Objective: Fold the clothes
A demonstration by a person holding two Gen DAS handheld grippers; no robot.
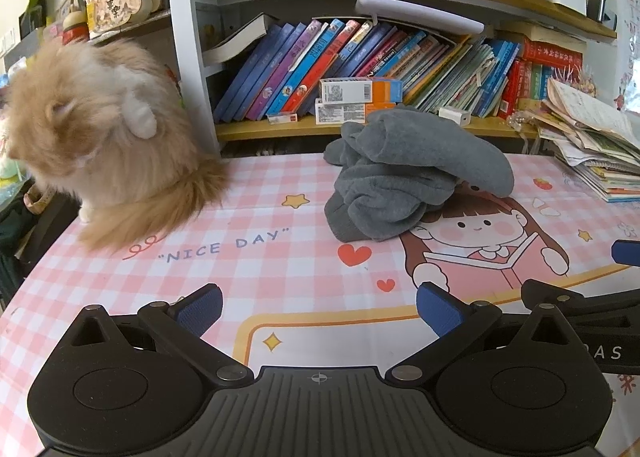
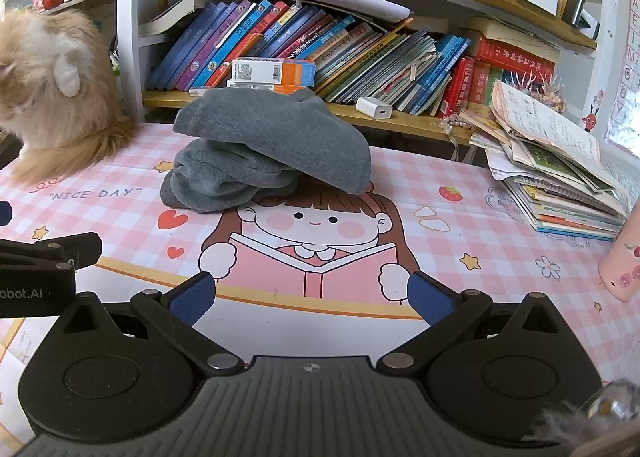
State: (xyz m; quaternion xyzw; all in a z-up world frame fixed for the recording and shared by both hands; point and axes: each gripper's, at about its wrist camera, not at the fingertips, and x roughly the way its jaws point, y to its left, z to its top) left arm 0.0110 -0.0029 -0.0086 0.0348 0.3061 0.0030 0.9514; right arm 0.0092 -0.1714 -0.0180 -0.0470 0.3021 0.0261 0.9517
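Note:
A grey fleece garment point(image 1: 404, 173) lies crumpled in a heap on the pink checked table mat point(image 1: 248, 241), toward the back near the bookshelf. In the right wrist view the same grey garment point(image 2: 268, 149) sits straight ahead above the cartoon girl print. My left gripper point(image 1: 319, 311) hovers low over the mat's front, open, with nothing between its blue pads. My right gripper point(image 2: 311, 299) is also open and empty, well short of the garment. The right gripper's black body point(image 1: 592, 321) shows at the right edge of the left wrist view.
A fluffy orange cat point(image 1: 100, 137) sits on the mat's back left corner. A bookshelf point(image 1: 360, 57) full of books runs along the back. A messy stack of books and papers point(image 2: 560, 181) sits at right, with a pink bottle point(image 2: 624, 261) at the right edge.

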